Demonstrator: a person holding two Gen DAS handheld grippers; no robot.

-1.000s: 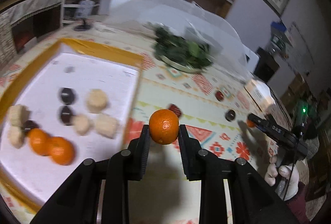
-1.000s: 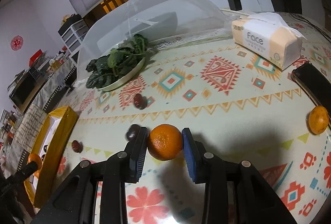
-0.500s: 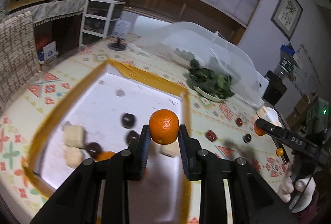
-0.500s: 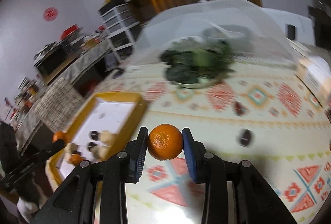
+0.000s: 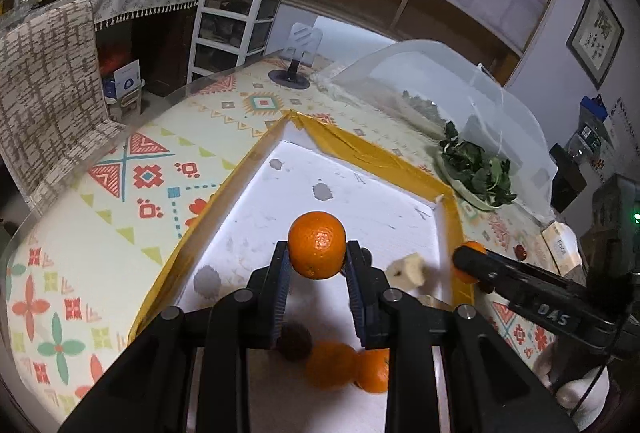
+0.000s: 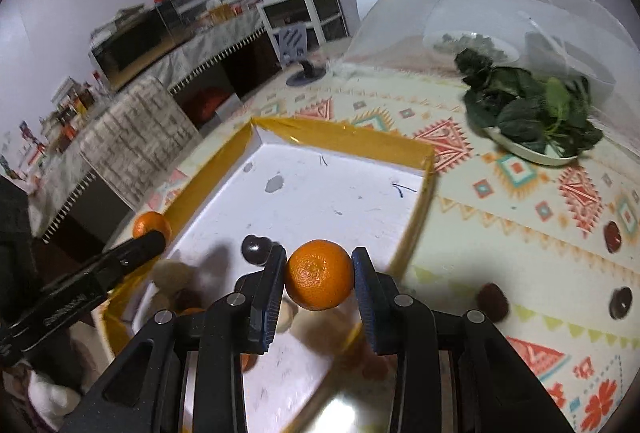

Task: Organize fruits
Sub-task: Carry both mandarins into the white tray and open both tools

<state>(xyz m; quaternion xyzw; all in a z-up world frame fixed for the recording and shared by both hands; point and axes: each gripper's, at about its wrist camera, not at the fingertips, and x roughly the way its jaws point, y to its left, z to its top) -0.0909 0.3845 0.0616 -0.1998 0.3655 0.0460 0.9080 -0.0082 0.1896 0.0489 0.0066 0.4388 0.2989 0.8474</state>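
Note:
My left gripper is shut on an orange tangerine and holds it above the white tray with the yellow rim. My right gripper is shut on another tangerine above the tray's near right edge. In the tray lie two tangerines, a dark round fruit and a pale chunk. The right gripper shows in the left wrist view, the left gripper in the right wrist view.
A plate of dark greens stands by a clear mesh food cover. Three dark fruits lie on the patterned tablecloth right of the tray. A tissue pack lies at the far right. A phone stand is at the back.
Both grippers have moved left with their tangerines and now hover over the tray. The right gripper came from the open tablecloth to the tray's edge. Both stayed shut.

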